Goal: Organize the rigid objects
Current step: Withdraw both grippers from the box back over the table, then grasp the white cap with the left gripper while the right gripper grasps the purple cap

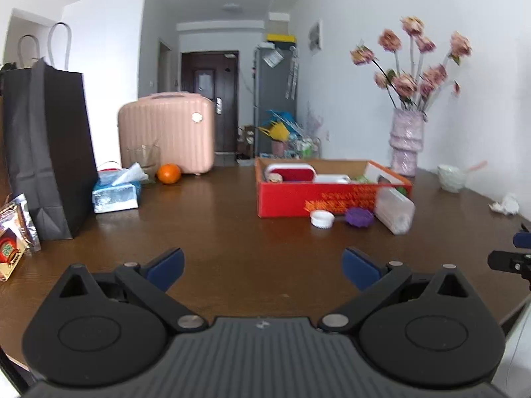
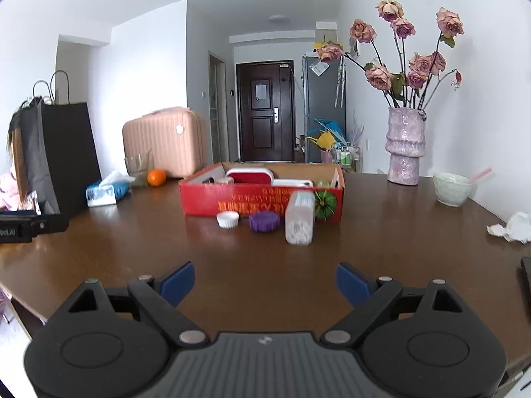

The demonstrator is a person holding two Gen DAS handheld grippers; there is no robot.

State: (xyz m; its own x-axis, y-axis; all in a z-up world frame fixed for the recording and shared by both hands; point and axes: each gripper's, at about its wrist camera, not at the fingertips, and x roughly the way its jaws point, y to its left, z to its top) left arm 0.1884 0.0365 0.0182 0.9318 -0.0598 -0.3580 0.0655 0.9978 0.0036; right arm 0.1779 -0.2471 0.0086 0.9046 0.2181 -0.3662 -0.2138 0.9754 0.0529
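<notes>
With both my left gripper (image 1: 264, 267) and right gripper (image 2: 265, 282) spread wide and empty, I feared toppling the upright clear container (image 2: 299, 217) standing against the red box (image 2: 205, 199).

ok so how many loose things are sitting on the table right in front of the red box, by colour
white: 1, the ribbed cap
purple: 1, the ribbed disc
clear: 1, the plastic container
green: 1, the small pumpkin, partly hidden behind the container
total: 4, all outside the red box
</notes>
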